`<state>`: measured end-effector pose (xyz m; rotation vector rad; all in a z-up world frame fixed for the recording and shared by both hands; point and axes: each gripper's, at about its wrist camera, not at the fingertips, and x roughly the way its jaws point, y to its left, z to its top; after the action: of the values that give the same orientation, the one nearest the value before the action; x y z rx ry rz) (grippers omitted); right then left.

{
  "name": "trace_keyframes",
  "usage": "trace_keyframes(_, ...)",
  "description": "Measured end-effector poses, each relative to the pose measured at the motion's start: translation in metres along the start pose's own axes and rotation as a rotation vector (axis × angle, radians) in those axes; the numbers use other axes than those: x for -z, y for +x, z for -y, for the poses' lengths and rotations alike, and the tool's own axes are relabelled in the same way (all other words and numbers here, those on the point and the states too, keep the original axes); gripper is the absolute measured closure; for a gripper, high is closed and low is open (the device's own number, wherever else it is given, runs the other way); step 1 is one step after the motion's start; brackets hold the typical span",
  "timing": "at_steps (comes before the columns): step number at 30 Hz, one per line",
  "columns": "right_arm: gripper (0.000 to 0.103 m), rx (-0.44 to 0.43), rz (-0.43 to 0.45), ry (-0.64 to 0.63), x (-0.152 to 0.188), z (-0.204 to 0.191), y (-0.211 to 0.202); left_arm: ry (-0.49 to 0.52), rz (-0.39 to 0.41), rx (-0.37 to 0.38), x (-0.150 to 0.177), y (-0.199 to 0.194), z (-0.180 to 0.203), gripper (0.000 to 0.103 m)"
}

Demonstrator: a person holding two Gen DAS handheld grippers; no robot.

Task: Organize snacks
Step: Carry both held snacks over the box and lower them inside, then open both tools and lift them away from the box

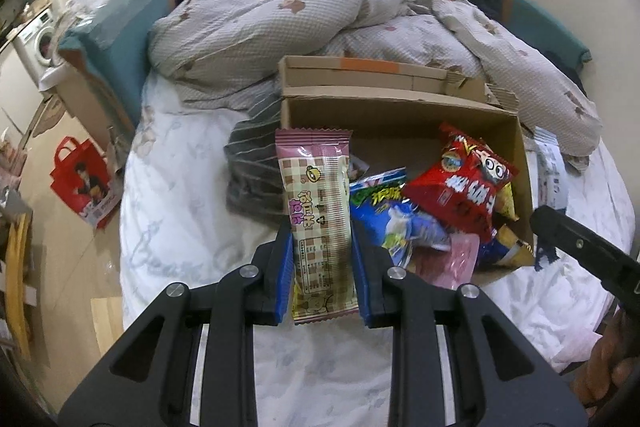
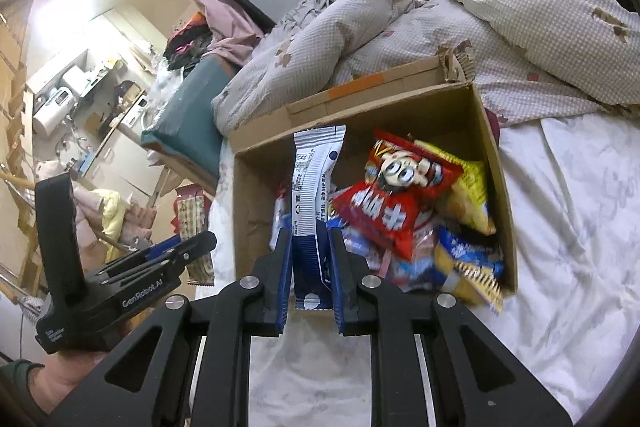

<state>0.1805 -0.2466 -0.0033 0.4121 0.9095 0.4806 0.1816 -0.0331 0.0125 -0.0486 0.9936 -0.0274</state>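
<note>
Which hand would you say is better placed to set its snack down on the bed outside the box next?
Probably the left. Its claw holds the pink checked wafer pack over the box's left edge beside bare sheet; the right claw holds its white-blue pack above the cardboard box.

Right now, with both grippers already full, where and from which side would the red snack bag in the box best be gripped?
Judging from its pose, grip the red snack bag by its crimped top edge, coming from above. It lies puffed on top of the other snacks in the cardboard box, whose walls block any approach from the side. The flat seam suits narrow jaws better than the inflated middle.
</note>
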Motion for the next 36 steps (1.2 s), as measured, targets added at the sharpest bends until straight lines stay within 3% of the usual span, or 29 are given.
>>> trace_keyframes(11, 0.085, 0.033, -0.03, -0.02, -0.024, 0.009, 0.04, 0.01, 0.038, 0.08, -0.012, 0.039, 0.006, 0.08)
trace_keyframes(21, 0.085, -0.031, -0.07, 0.049, -0.027, 0.022, 0.069, -0.106, -0.039, 0.146, -0.012, 0.066, -0.013, 0.08)
trace_keyframes(30, 0.081, -0.056, -0.088, 0.069, -0.025, 0.013, 0.086, -0.083, -0.035, 0.121, -0.013, 0.065, -0.011, 0.079)
trace_keyframes(31, 0.081, -0.07, -0.095, 0.078, -0.025, 0.014, 0.087, -0.081, -0.036, 0.124, -0.013, 0.064, -0.01, 0.077)
trace_keyframes(34, 0.081, -0.085, -0.102, 0.064, -0.025, 0.012, 0.086, -0.087, -0.02, 0.153, -0.013, 0.06, -0.01, 0.049)
trace_keyframes(36, 0.079, -0.092, -0.093, 0.054, -0.026, 0.011, 0.081, -0.099, 0.0, 0.147, -0.013, 0.056, -0.012, 0.039)
